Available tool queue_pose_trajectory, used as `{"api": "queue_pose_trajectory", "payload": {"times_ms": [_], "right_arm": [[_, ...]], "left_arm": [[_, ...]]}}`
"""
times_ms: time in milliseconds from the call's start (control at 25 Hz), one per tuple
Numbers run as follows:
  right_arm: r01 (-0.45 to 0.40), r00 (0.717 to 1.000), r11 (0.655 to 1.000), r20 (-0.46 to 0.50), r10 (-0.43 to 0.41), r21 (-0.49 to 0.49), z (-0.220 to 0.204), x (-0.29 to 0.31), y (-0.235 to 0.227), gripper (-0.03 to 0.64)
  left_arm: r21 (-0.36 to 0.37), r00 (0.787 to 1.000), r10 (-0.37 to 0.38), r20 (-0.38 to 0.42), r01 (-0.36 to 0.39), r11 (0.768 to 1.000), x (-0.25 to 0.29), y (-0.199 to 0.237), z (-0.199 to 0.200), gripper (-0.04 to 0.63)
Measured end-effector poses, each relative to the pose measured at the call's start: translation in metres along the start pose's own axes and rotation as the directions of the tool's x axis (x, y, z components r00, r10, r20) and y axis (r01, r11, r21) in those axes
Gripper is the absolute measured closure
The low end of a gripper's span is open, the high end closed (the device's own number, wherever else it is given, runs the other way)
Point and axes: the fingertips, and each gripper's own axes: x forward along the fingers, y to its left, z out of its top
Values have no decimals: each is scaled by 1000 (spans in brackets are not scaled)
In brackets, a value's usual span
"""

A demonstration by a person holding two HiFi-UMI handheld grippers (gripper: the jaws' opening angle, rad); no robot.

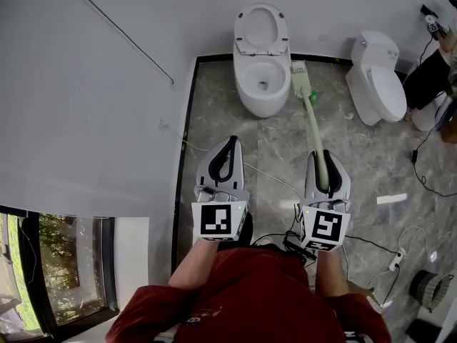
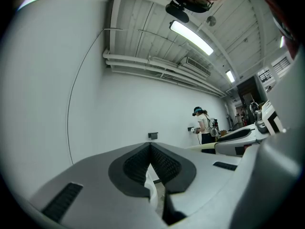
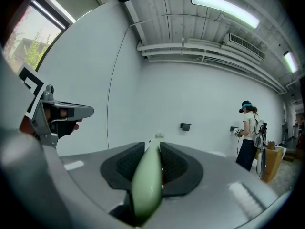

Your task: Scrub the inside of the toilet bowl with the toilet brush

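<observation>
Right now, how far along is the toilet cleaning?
Done: the right tongs grip the toilet brush, and the seat is up. In hand: the brush head hangs beside the toilet bowl, outside it. Left: all the scrubbing inside. The left tongs are shut, empty.

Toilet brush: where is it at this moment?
Head view, right of centre: the toilet brush is clamped in the right tongs, its head outside the bowl, beside the right rim of the open toilet.
</observation>
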Motion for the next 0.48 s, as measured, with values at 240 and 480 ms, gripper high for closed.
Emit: {"api": "queue_pose_trajectory", "payload": {"times_ms": [240,480], "right_arm": [[-11,1000,999,-27,10,-35,5,80,17,503],[-7,999,999,-51,5,-51,17,157,45,503]], "left_arm": [[-11,1000,16,-19,-16,1000,57,53,-13,591],[-30,998,44,-38,-45,999,112,131,-27,591]]}}
